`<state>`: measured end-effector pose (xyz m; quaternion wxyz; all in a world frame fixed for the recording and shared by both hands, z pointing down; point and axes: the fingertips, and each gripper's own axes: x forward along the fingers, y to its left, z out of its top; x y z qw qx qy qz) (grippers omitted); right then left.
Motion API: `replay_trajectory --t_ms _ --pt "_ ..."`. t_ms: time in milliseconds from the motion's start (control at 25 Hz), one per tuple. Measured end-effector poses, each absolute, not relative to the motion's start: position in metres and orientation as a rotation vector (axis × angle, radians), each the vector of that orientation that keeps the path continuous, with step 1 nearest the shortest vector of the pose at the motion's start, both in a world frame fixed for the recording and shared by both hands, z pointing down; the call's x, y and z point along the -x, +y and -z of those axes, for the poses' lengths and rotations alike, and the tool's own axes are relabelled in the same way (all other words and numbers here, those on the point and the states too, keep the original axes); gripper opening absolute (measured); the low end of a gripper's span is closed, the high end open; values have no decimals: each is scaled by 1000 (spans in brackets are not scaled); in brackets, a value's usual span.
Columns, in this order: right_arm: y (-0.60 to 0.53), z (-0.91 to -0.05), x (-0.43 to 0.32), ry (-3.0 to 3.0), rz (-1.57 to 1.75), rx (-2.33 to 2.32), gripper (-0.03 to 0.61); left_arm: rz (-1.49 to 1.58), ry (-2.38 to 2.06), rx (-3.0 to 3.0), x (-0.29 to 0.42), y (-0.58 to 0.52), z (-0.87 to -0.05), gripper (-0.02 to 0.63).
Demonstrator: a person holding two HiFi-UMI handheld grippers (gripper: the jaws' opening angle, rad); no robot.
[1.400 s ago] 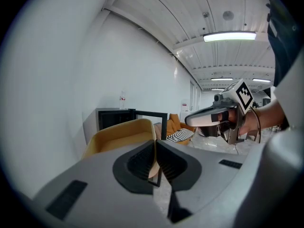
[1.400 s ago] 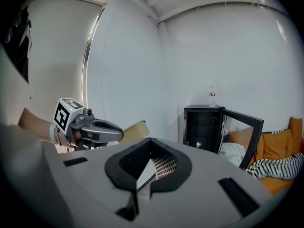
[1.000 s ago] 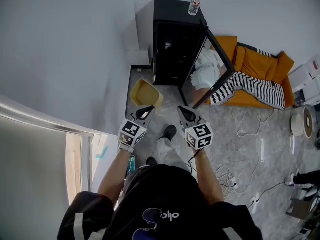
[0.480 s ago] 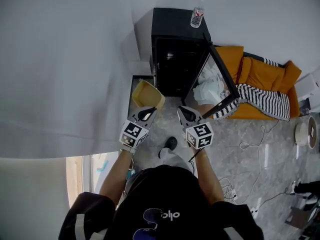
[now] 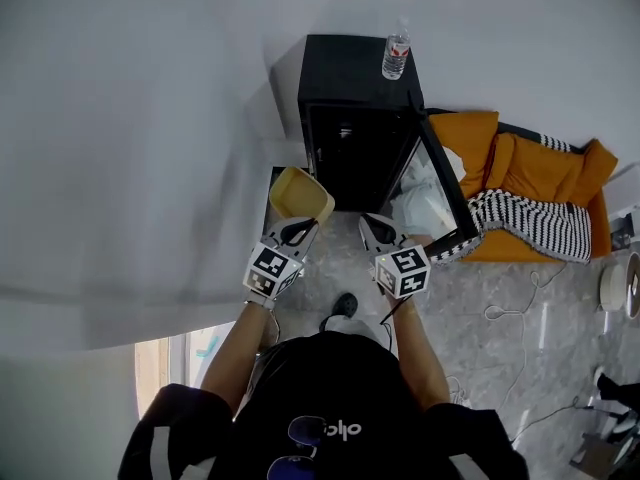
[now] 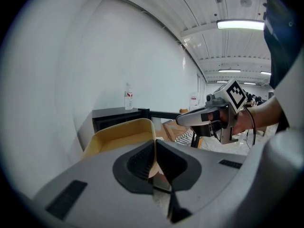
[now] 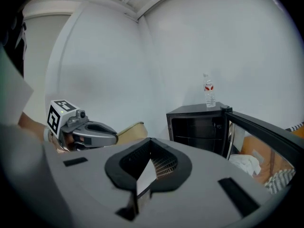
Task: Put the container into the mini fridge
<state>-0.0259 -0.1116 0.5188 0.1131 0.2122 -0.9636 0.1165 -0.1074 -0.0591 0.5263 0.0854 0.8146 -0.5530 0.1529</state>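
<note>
While the left gripper (image 5: 298, 229) pinches the yellow container (image 5: 300, 194) by its near rim, just before the open mini fridge (image 5: 345, 63), it looks light, stiff plastic; the right gripper (image 5: 372, 230) hangs closed, empty.

Up close now: white lettering (image 5: 343, 430) on the person's dark shirt (image 5: 330, 378) reads roughly "olo", well in front of the mini fridge (image 5: 355, 108). The bottle (image 5: 394, 62) atop that fridge carries a red label (image 5: 397, 50), too small to read
</note>
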Motion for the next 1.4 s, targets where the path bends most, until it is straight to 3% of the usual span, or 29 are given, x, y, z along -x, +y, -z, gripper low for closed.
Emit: replay_trajectory --t_ms 520,1400 --pt "-190 -527 11 -2843 -397 -662 6 -513 -1618 -2457 99 -142 -529 18" --pt "-214 -534 -34 -2792 -407 -860 6 -529 -1432 -2582 60 -185 -548 18"
